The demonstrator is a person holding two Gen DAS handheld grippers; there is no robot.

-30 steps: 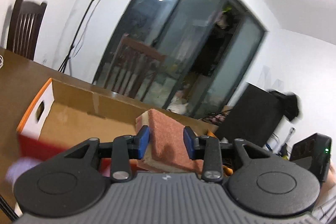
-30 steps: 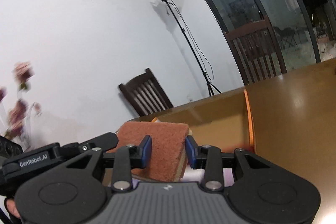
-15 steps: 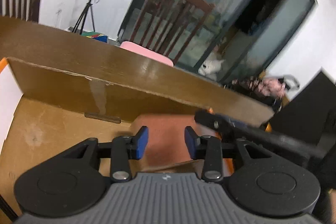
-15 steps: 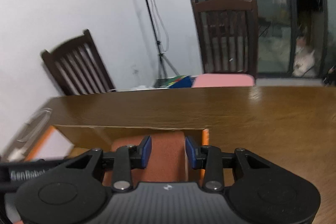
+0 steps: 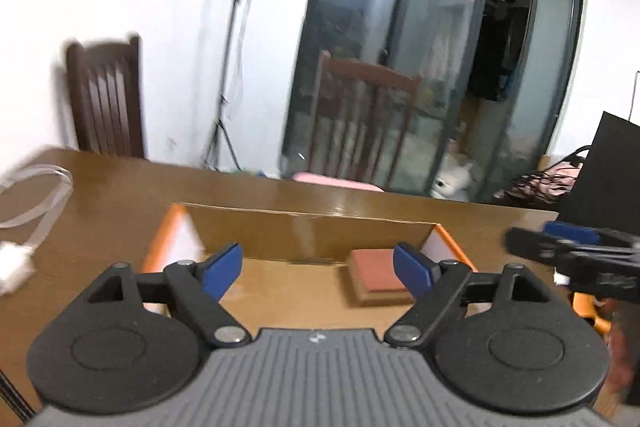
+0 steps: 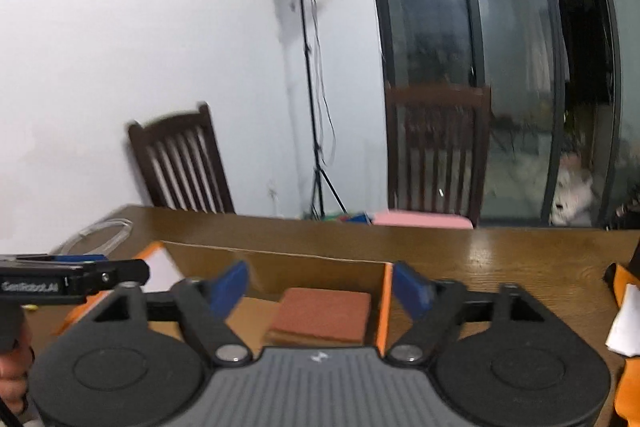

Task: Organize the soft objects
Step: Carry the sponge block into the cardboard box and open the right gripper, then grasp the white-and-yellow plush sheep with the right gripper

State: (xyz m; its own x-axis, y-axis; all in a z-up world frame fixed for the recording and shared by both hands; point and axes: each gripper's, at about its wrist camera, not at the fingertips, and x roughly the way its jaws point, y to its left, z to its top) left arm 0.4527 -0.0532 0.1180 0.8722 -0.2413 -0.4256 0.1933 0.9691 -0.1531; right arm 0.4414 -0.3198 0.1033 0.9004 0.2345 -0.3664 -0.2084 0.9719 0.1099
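Our left claw (image 5: 318, 269) stands released, its jaws having just swung wide with nothing pinched between them; the right claw (image 6: 320, 287) has just opened the same way and grips nothing. The reddish-brown sponge (image 6: 322, 315) lies flat in the cardboard box (image 6: 280, 261), low in the frame, against its orange right wall. The box sits on a brown wooden table (image 6: 500, 259). At the left edge a white cable (image 5: 36, 203) curls on the tabletop. Beyond it we see two dark wooden chairs (image 6: 182, 163), a light stand (image 6: 314, 87) against the white wall, and glass sliding doors (image 6: 460, 47) at upper right.
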